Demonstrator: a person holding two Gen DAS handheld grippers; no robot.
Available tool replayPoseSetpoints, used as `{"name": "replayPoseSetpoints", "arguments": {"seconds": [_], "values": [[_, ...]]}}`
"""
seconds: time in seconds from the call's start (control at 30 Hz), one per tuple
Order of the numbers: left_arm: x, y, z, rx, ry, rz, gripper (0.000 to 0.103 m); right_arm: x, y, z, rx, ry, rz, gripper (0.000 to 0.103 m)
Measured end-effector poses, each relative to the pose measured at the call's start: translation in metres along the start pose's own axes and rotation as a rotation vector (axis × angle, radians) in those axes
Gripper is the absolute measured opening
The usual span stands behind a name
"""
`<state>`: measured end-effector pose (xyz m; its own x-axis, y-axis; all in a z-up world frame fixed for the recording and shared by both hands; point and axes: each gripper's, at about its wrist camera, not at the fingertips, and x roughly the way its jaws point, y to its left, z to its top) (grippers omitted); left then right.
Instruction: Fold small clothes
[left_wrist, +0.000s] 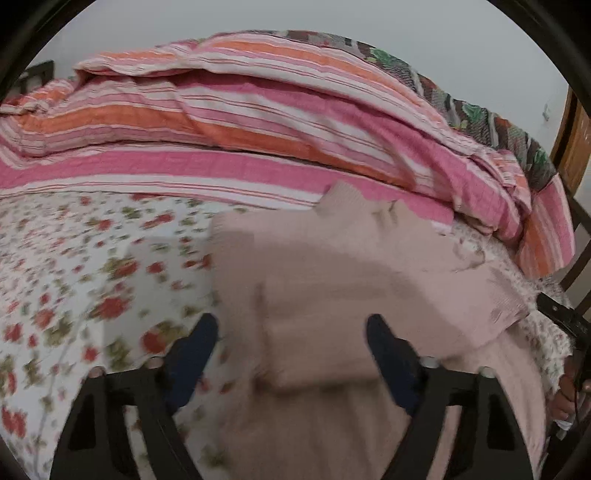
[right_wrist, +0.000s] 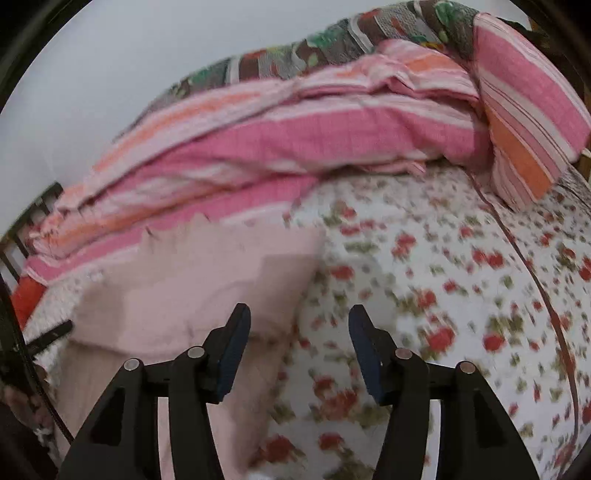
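A pale pink knitted garment (left_wrist: 351, 266) lies flat on the floral bedsheet (left_wrist: 74, 280), blurred in both views. My left gripper (left_wrist: 290, 328) hovers over the garment's near left part. Its jaws stand wide apart, with pink cloth beneath and between the fingers and neither pad pressing on it. In the right wrist view the same garment (right_wrist: 192, 280) fills the lower left. My right gripper (right_wrist: 299, 314) is open at the garment's right edge, its left finger (right_wrist: 236, 332) over pink cloth and its right finger (right_wrist: 364, 332) over the bare sheet (right_wrist: 443, 295).
A bunched pink, orange and white striped quilt (left_wrist: 258, 122) lies along the far side of the bed, with a dark patterned blanket (right_wrist: 314, 48) behind it. A wooden door (left_wrist: 576, 144) stands at the right. A hand (left_wrist: 565, 398) shows at the right edge.
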<state>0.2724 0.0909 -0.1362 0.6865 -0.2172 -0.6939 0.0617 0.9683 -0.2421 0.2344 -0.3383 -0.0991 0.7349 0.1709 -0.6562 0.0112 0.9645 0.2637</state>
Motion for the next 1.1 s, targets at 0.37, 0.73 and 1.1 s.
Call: {"name": "replayPoseSetpoints", "arguments": {"seconds": [0.37,0.73,1.1], "values": [[0.023,-0.003,-0.004,0.009,0.017,0.05,0.029,0.053,0.001,-0.014,0.02,0.086,-0.054,0.06],[0.004,-0.011,0.032,0.033,-0.083,0.06,0.009,0.052,0.008,-0.015,-0.024,0.074,-0.076,0.062],[0.036,-0.008,0.001,0.069,0.003,0.161,0.022,0.061,0.013,-0.014,-0.064,0.106,-0.119,0.066]]}}
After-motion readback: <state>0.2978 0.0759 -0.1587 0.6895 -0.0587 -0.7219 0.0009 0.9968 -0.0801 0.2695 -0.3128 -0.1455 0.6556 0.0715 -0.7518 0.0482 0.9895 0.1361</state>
